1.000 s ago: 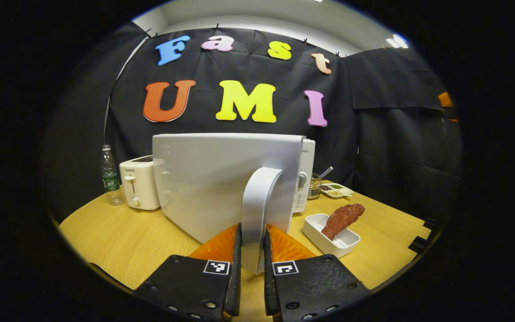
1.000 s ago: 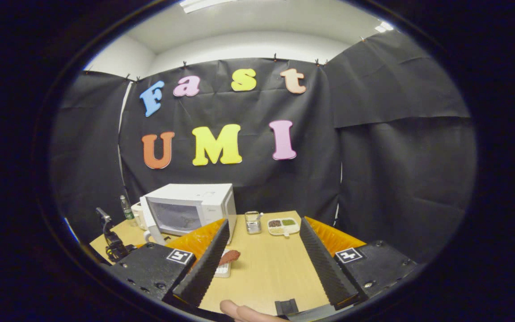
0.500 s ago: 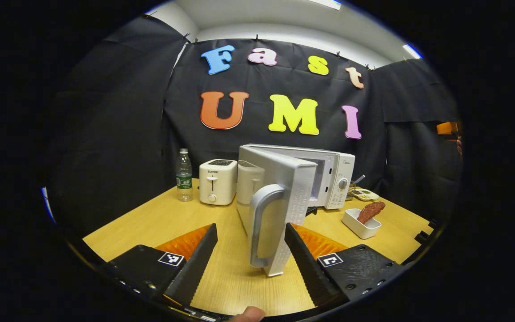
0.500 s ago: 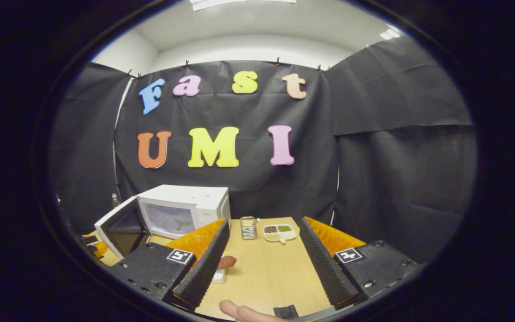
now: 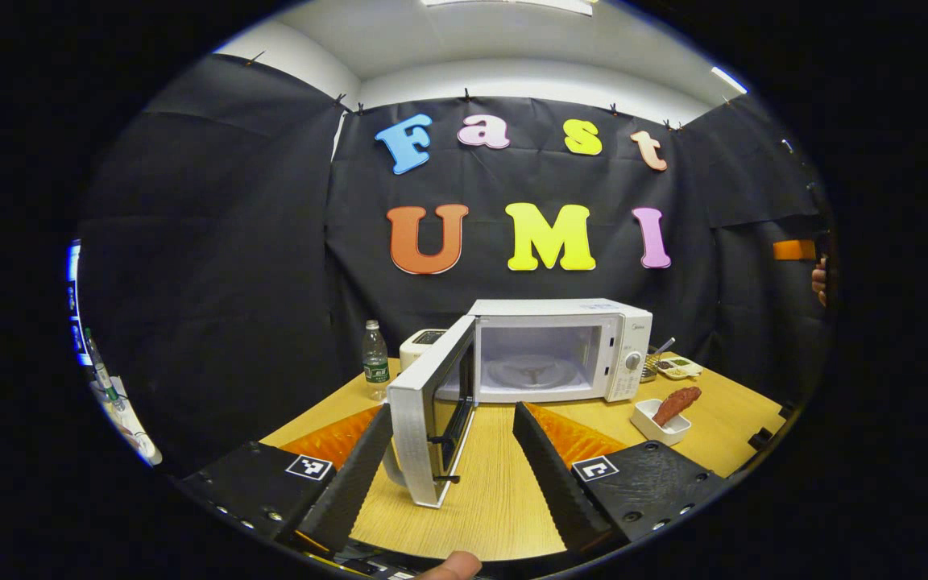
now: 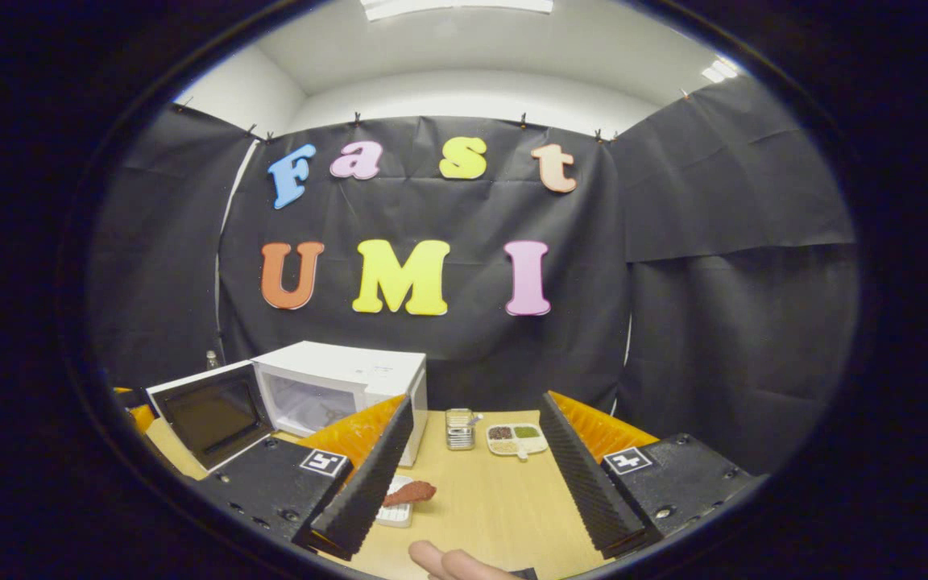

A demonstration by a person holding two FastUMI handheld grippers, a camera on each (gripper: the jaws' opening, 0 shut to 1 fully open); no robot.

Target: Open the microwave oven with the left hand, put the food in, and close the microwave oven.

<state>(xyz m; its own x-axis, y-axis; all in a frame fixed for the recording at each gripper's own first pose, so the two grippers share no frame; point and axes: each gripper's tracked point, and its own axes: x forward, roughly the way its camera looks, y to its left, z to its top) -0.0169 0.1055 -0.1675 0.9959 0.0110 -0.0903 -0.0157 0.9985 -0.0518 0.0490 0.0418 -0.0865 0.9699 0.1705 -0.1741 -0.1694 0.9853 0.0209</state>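
The white microwave (image 5: 561,346) stands at the table's back with its door (image 5: 432,419) swung wide open to the left, showing the glass turntable inside. My left gripper (image 5: 453,409) is open. The door's free edge shows between its spread fingers and neither finger presses on it. A reddish-brown piece of food (image 5: 677,403) leans in a small white dish (image 5: 651,425) right of the microwave. My right gripper (image 6: 477,401) is open with nothing in it, held back from the table. The food (image 6: 409,492) lies just past its left finger, and the microwave (image 6: 343,387) with its open door (image 6: 210,415) is further left.
A water bottle (image 5: 374,370) and a white toaster (image 5: 420,342) stand left of the microwave. A metal basket (image 6: 458,428) and a compartment tray (image 6: 516,439) sit at the back right. The wooden table (image 5: 504,499) has bare room in front of the oven.
My left gripper let go of the door handle, opened and drew back. The door swung from ajar to wide open. The right gripper stayed open and shifted only slightly.
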